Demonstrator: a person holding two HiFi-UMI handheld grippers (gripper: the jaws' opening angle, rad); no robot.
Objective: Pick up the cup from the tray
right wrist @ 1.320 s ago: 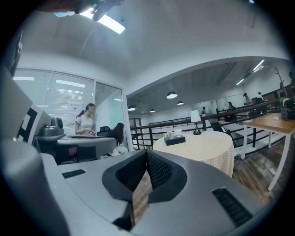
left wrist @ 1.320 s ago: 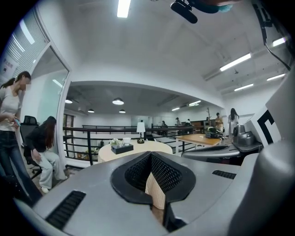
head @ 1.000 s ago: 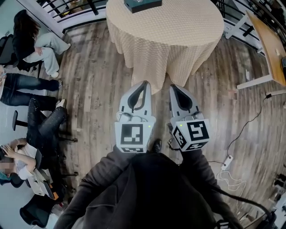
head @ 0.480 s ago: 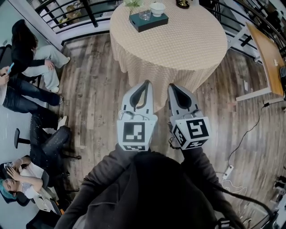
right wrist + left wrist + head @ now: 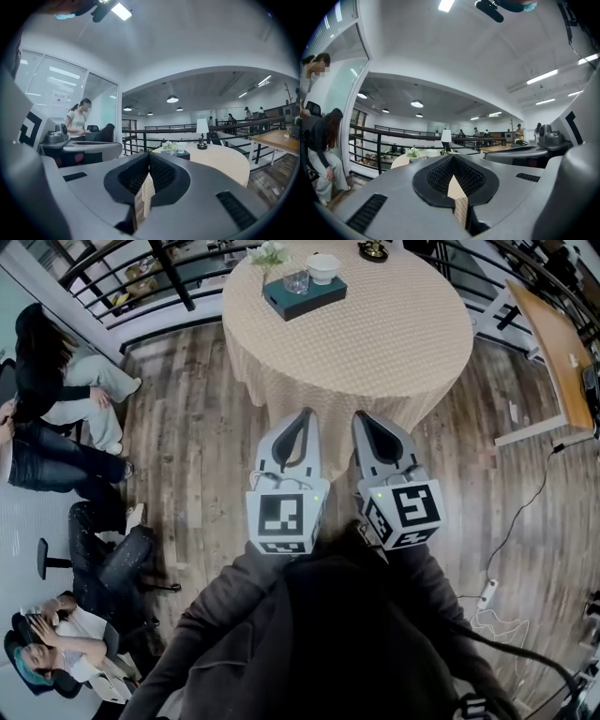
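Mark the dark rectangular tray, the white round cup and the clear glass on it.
Dark rectangular tray (image 5: 314, 304), head view: near side wall.
White round cup (image 5: 324, 267), head view: middle of its bowl.
Clear glass (image 5: 296, 282), head view: middle of its body.

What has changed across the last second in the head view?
The round table has slid down the picture, as if the person steps closer or looks up. The tray, barely in view a second ago, now shows whole with its glass and white cup. Nothing was taken hold of or let go. The left gripper and right gripper stay shut, empty and side by side, short of the table.
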